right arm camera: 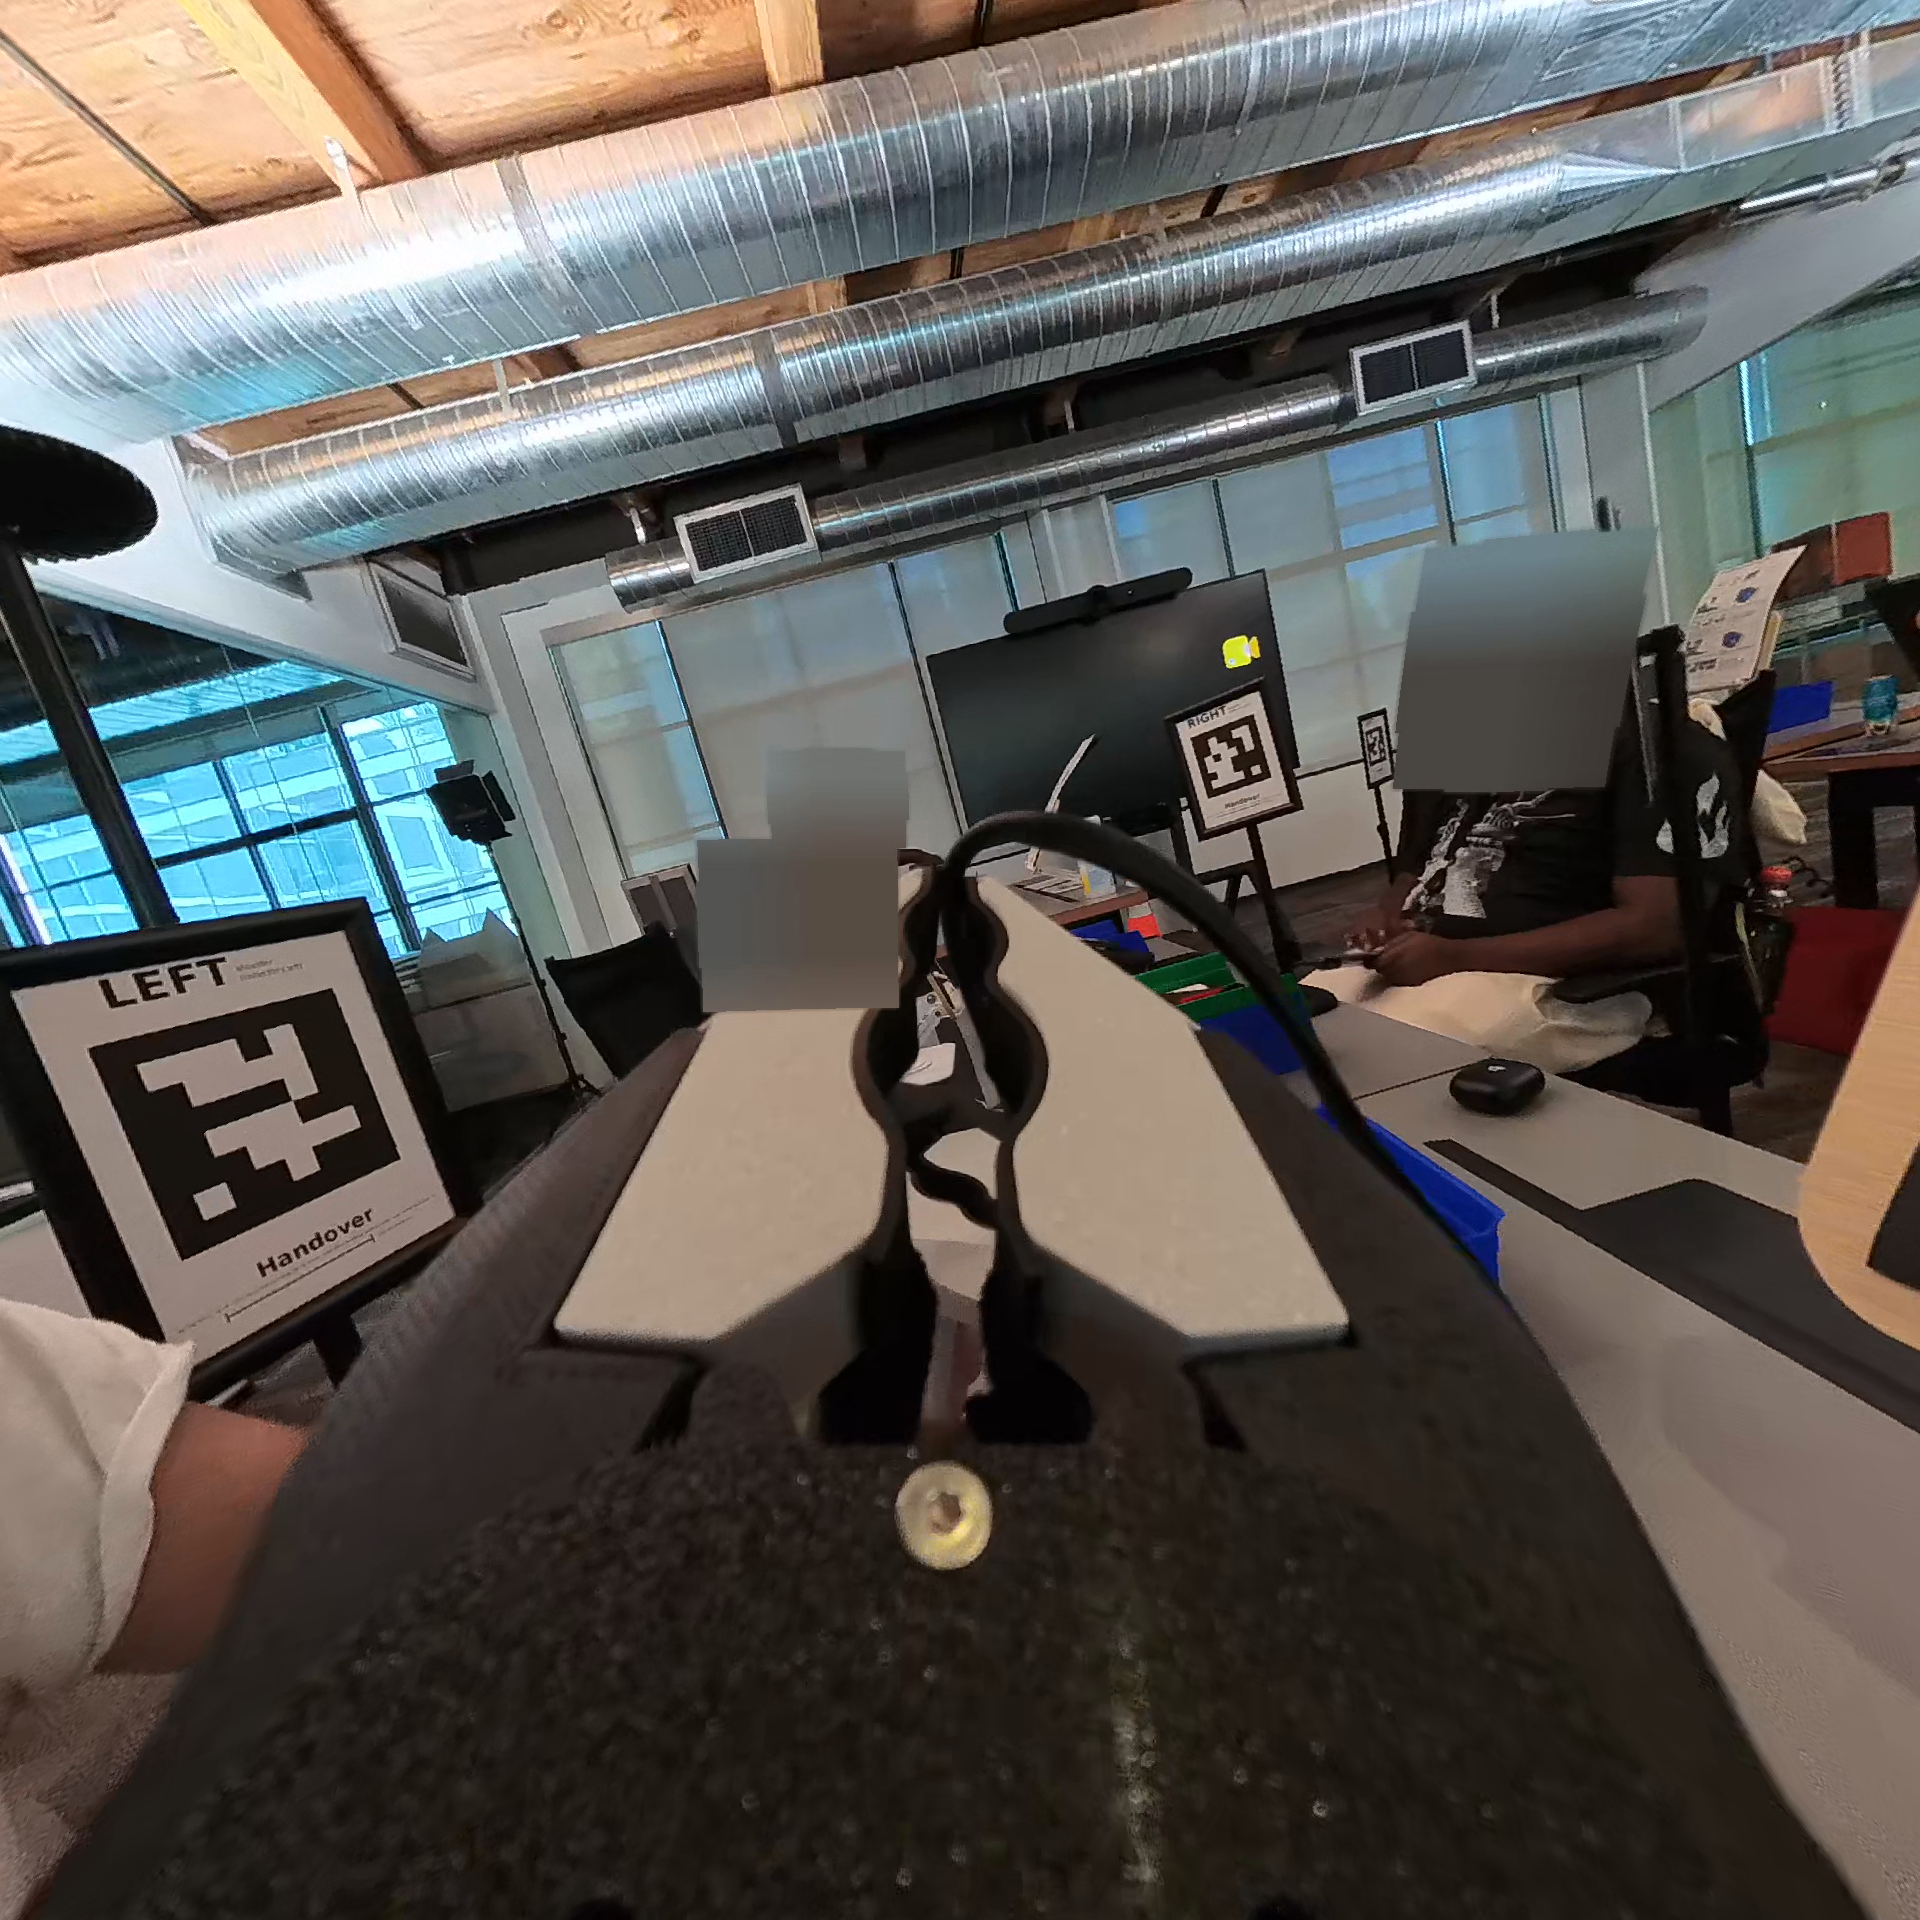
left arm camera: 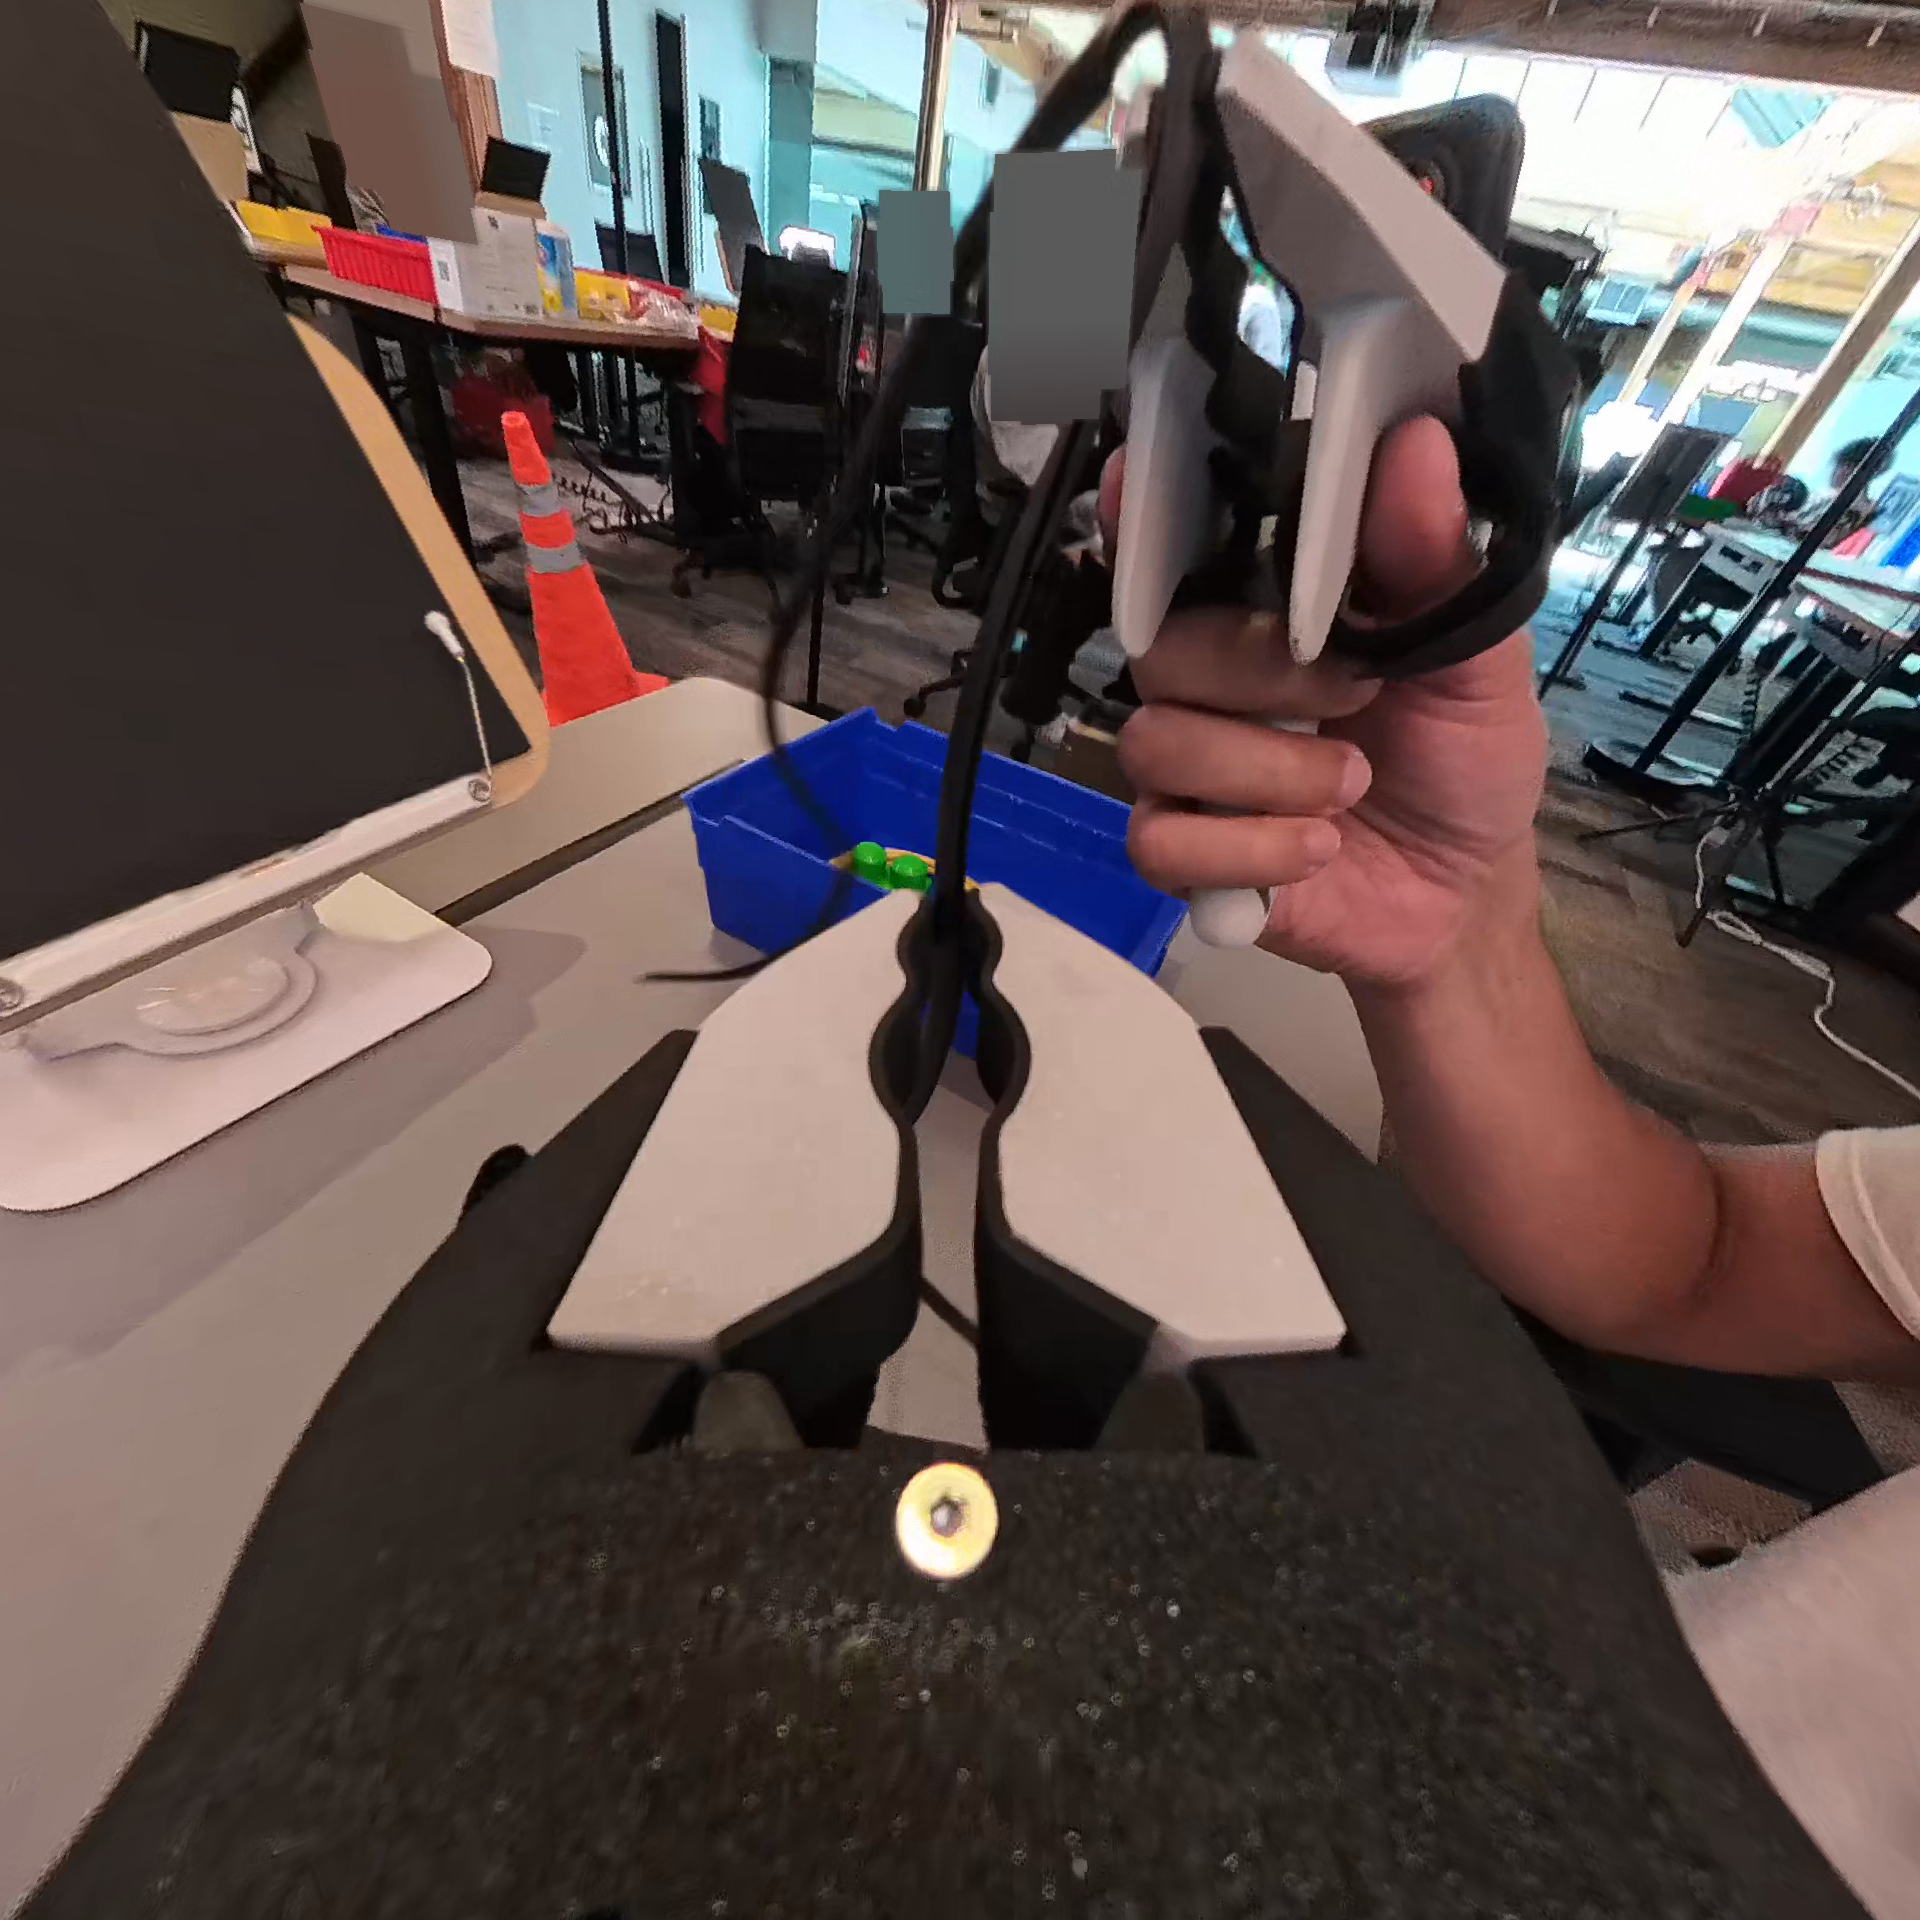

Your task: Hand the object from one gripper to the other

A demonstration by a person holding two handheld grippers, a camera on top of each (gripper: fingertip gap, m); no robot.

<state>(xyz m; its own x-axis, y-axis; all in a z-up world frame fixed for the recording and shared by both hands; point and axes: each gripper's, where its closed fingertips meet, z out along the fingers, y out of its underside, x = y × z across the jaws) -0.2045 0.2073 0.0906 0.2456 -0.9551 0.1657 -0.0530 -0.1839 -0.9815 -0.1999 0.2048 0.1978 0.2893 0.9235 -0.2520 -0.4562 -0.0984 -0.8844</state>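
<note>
A black cable point(left arm camera: 987, 644) runs from my left gripper point(left arm camera: 940, 925) up to my right gripper point(left arm camera: 1179, 73) near the top edge. The left gripper is low over the grey table, its jaws shut on the cable's lower part. A hand point(left arm camera: 1351, 810) holds the right gripper, which points upward above the left one. In the right wrist view the right gripper point(right arm camera: 948, 883) is shut on the cable point(right arm camera: 1195, 894), which loops out of its tips and drops to the right.
A blue bin point(left arm camera: 1039, 821) holding a green and yellow toy point(left arm camera: 888, 864) sits just beyond the left gripper. A screen on a white stand point(left arm camera: 208, 520) is at the left, an orange cone point(left arm camera: 566, 582) behind it. A framed marker sign point(right arm camera: 229, 1122) and a black case point(right arm camera: 1496, 1088) show in the right wrist view. Tip to tip, the grippers are about 10 cm apart.
</note>
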